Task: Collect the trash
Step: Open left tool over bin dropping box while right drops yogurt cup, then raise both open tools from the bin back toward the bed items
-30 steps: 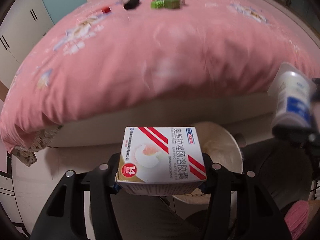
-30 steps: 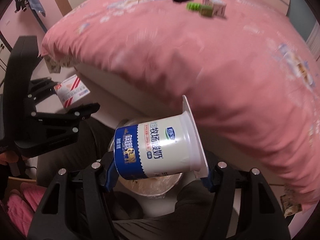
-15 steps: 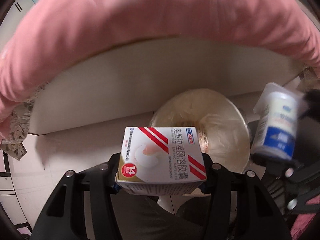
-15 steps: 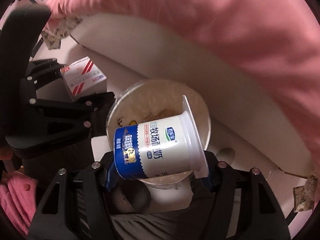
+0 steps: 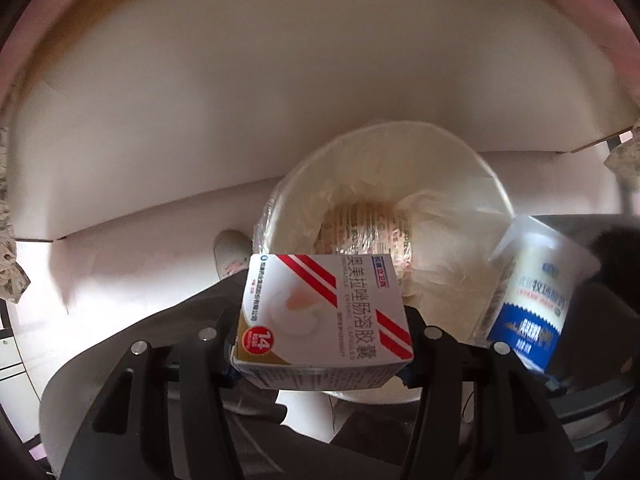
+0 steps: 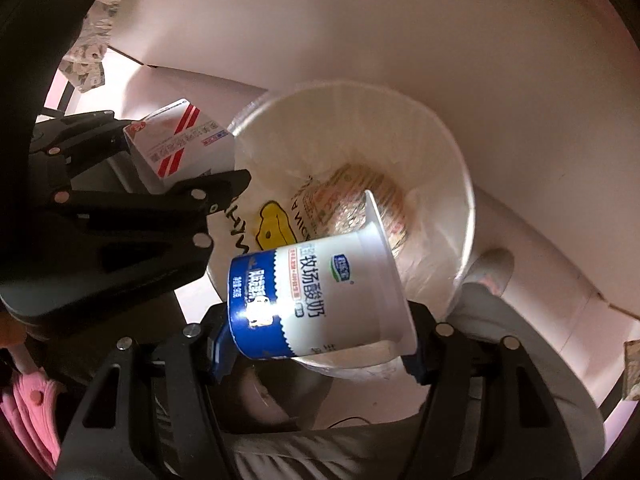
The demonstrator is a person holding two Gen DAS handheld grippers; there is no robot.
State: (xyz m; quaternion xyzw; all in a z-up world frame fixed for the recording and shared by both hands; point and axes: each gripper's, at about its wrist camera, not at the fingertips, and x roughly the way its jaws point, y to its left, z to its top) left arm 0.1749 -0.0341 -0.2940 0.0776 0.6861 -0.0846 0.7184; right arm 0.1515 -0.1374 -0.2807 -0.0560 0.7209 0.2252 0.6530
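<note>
Your left gripper point(image 5: 322, 354) has its jaws clamped on the two ends of a white cardboard medicine box with red diagonal stripes and a gold corner point(image 5: 324, 312), printed face up toward the camera. In the left wrist view, the box sits low in the centre, and at its 1 o'clock lies the round white waste bin lined with a thin clear plastic bag point(image 5: 492, 184). The box overlaps only the bin's near-left rim, not its middle.

Your right gripper point(image 6: 316, 344) has its jaws closed on a white plastic yoghurt cup with a blue band around its base point(image 6: 316, 300). The cup lies on its side, base toward 9 o'clock and flared mouth toward 3 o'clock. In the right wrist view, it hangs over the bin's point(image 6: 460, 168) near rim, with the bin opening spreading toward 12 o'clock behind it.

Down in the bin rests a crumpled printed wrapper in tan and red point(image 6: 360, 192), with a white bag bearing a yellow cartoon shape point(image 6: 274, 226) at its 8 o'clock.

In the right wrist view, the left gripper point(image 6: 188, 172) and its box point(image 6: 180, 140) show at 10 o'clock, at the bin's left edge. In the left wrist view, the yoghurt cup point(image 5: 536, 296) shows at 3 o'clock, at the bin's right edge.

The bin stands on a pale floor point(image 5: 120, 272) against the white base of a bed point(image 5: 280, 100), with pink bedding point(image 5: 616, 40) hanging over the top edge. A pink slipper point(image 6: 28, 412) shows at 8 o'clock in the right wrist view.
</note>
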